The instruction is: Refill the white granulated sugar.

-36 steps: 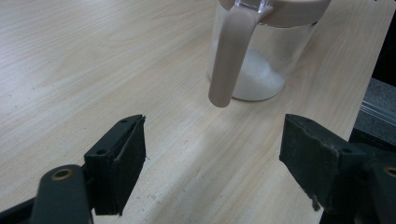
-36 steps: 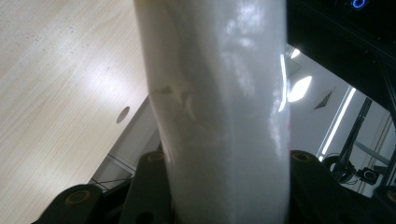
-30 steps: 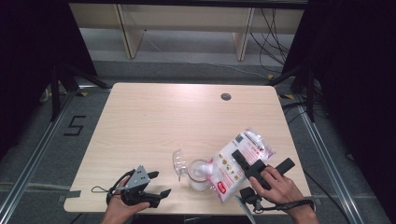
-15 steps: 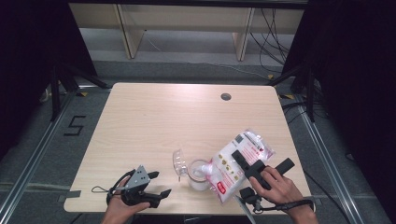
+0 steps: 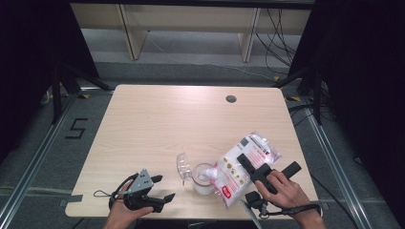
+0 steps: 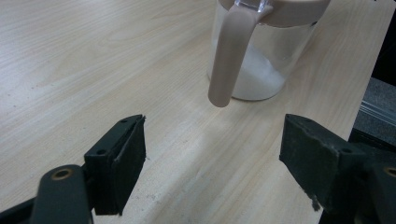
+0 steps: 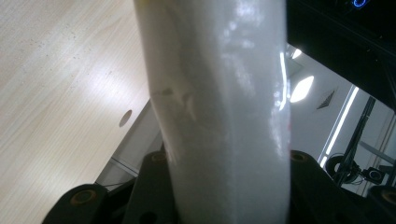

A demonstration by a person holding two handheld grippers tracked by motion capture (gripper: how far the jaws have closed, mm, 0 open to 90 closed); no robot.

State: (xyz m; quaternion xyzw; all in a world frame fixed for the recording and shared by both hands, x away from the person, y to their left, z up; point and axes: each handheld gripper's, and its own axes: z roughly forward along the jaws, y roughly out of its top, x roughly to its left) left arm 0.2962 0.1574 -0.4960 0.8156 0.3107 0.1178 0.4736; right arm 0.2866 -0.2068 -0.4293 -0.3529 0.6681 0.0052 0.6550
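Pale wood table (image 5: 157, 124), and at its near left the left gripper (image 5: 162, 198) rests low on the surface, jaws spread wide with nothing between them. In the left gripper view those jaws frame bare tabletop, and just beyond them stands the clear jar (image 6: 259, 60) with its beige handle (image 6: 229, 56) hanging toward the camera and white powder settled in the bottom. The jar sits ahead of the open jaws, not touching them.

Moving right in the high view: the jar's flip lid (image 5: 182, 164) stands open, and tilted down over the mouth is the plastic bag (image 5: 243, 167), white with red print. The right gripper (image 5: 248, 164) is clamped across its middle; the right gripper view shows the pale film bulging between both jaws. Whether powder is actually running out I can't make out from here.

Handling call: that bag is soft, slick film with loose contents, so it'll sag and shift; a pinch across the belly, as here, seems fair. The jar looks rigid and light, likely to skid if nudged, and the handle is the natural place to steady it.
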